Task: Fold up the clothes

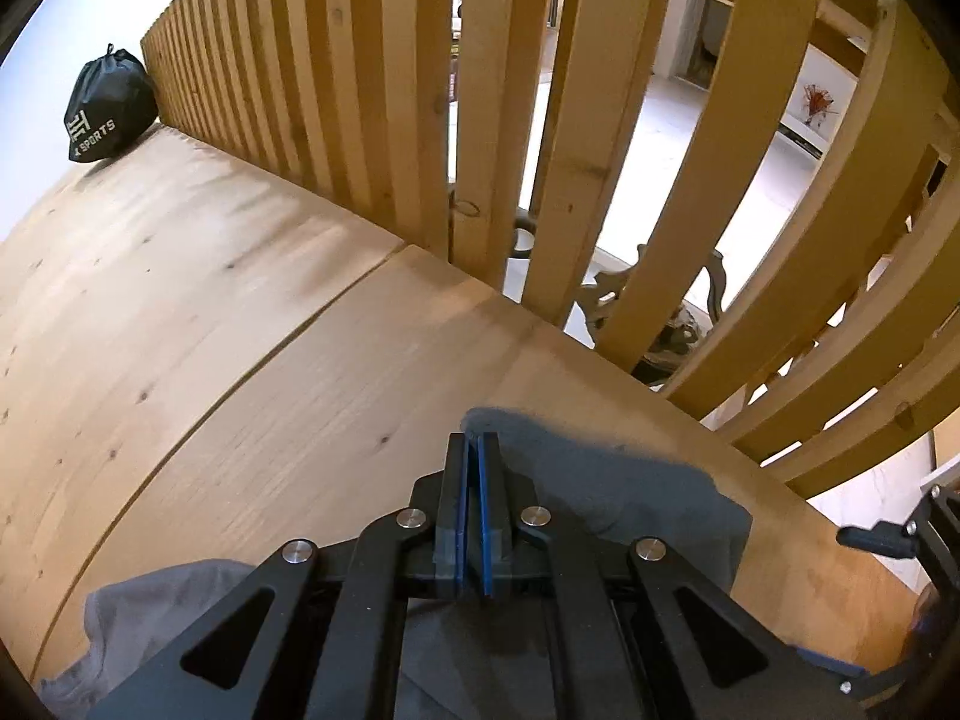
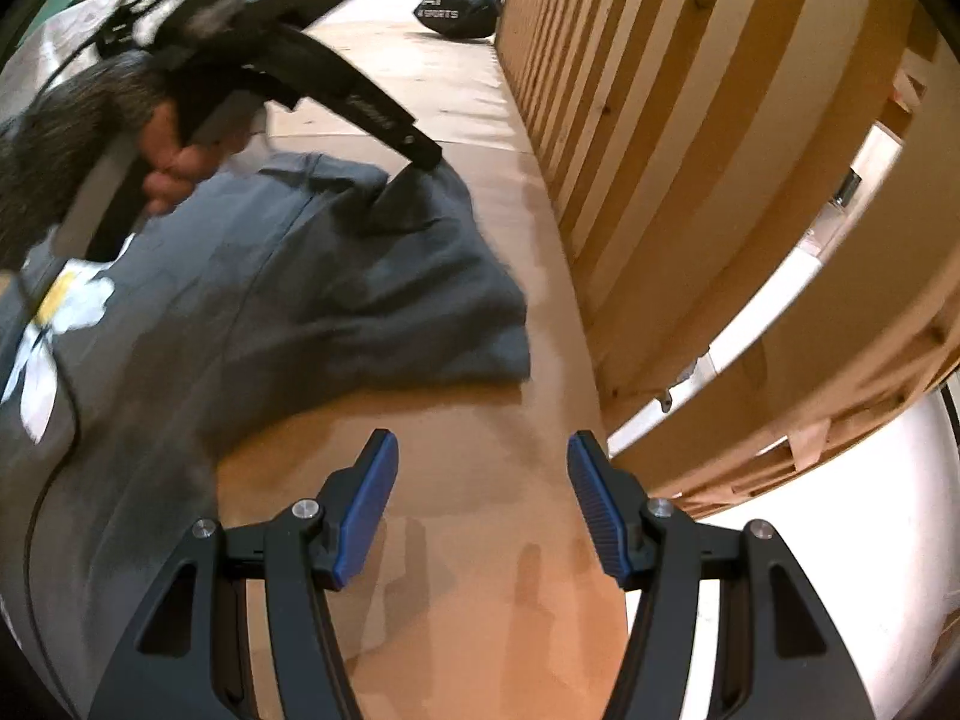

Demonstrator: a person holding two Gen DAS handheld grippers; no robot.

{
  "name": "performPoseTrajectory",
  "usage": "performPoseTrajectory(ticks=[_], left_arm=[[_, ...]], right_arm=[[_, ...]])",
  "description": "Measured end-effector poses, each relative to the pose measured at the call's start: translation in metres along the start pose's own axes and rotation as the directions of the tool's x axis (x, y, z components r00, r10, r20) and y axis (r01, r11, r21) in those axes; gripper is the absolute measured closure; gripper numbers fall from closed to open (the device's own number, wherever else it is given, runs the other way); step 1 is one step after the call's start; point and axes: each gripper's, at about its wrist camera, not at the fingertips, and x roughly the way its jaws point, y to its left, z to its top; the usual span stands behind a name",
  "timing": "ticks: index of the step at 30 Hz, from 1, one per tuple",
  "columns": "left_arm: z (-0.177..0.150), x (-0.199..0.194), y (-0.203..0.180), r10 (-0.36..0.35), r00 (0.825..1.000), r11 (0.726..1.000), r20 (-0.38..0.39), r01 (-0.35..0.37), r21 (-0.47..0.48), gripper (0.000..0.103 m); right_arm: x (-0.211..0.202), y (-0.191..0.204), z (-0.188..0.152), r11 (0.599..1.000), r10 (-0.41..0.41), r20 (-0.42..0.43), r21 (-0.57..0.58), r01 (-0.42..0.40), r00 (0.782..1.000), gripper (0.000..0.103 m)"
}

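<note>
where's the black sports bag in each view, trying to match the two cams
Left wrist view: the black sports bag sits far upper left, on the wooden floor at the far end of the slatted wooden railing.
Right wrist view: the same bag is at top centre, small, just left of the railing's far end.
Shared landmark: the slatted wooden railing, running along the right of the floor in both.

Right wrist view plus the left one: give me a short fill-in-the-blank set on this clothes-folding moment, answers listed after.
1. The left gripper is shut on the dark grey ____.
2. The right gripper hangs ____ over the bare wooden table.
3. The garment bears a white ____ print.
4. A black bag reading ____ sits by the slatted wooden railing.

Missing words: garment; open; flower; SPORTS
</note>
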Motion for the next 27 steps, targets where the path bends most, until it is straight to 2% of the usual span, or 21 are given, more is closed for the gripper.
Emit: performPoseTrajectory(ticks=[4, 8, 9, 11, 12, 16, 18, 21, 23, 24, 25, 27], left_arm=[[0.000, -0.015, -0.007, -0.054, 0.997, 0.999, 0.053, 0.054, 0.004, 0.101], [0.006, -0.010, -0.014, -0.046, 0.999, 0.999, 0.012, 0.046, 0.019, 0.100], [0.009, -0.005, -0.016, -0.044, 0.999, 0.999, -0.002, 0.044, 0.022, 0.096], [0.012, 0.005, -0.024, -0.005, 1.000, 0.999, -0.022, 0.006, 0.049, 0.079], [0.013, 0.010, -0.026, 0.006, 1.000, 0.998, -0.030, -0.004, 0.057, 0.067], [0.015, 0.032, -0.038, 0.048, 0.997, 0.995, -0.068, -0.042, 0.092, 0.059], [0.016, 0.044, -0.047, 0.070, 0.994, 0.991, -0.088, -0.059, 0.122, 0.058], [0.017, 0.062, -0.060, 0.121, 0.986, 0.980, -0.116, -0.099, 0.175, 0.058], [0.014, 0.058, -0.065, 0.097, 0.990, 0.980, -0.100, -0.078, 0.183, 0.060], [0.013, 0.056, -0.067, 0.086, 0.992, 0.980, -0.092, -0.067, 0.187, 0.073], [0.012, 0.054, -0.070, 0.074, 0.994, 0.980, -0.084, -0.057, 0.191, 0.099], [0.010, 0.050, -0.075, 0.050, 0.996, 0.979, -0.068, -0.035, 0.200, 0.100]], right_arm=[[0.006, 0.005, 0.007, 1.000, 0.014, -0.016, 0.024, -0.014, 1.000, 0.045], [-0.008, 0.008, -0.006, 1.000, 0.008, -0.005, 0.021, -0.008, 1.000, 0.045], [-0.011, 0.009, -0.009, 1.000, 0.007, -0.003, 0.020, -0.006, 1.000, 0.045], [-0.018, 0.011, -0.015, 1.000, 0.003, 0.003, 0.018, -0.004, 1.000, 0.045], [-0.022, 0.012, -0.018, 1.000, 0.002, 0.005, 0.018, -0.002, 1.000, 0.045], [-0.033, 0.014, -0.027, 1.000, 0.003, 0.013, 0.024, -0.004, 1.000, 0.045], [-0.038, 0.013, -0.029, 0.999, 0.008, 0.016, 0.033, -0.008, 1.000, 0.045], [-0.044, 0.013, -0.033, 0.999, 0.014, 0.021, 0.045, -0.015, 1.000, 0.045], [-0.047, 0.013, -0.038, 0.999, 0.013, 0.023, 0.052, -0.015, 1.000, 0.045], [-0.049, 0.014, -0.041, 0.998, 0.011, 0.023, 0.054, -0.012, 1.000, 0.045], [-0.051, 0.013, -0.047, 0.998, 0.014, 0.020, 0.058, -0.015, 1.000, 0.045], [-0.052, 0.012, -0.044, 0.997, 0.038, 0.021, 0.072, -0.039, 0.999, 0.045]])
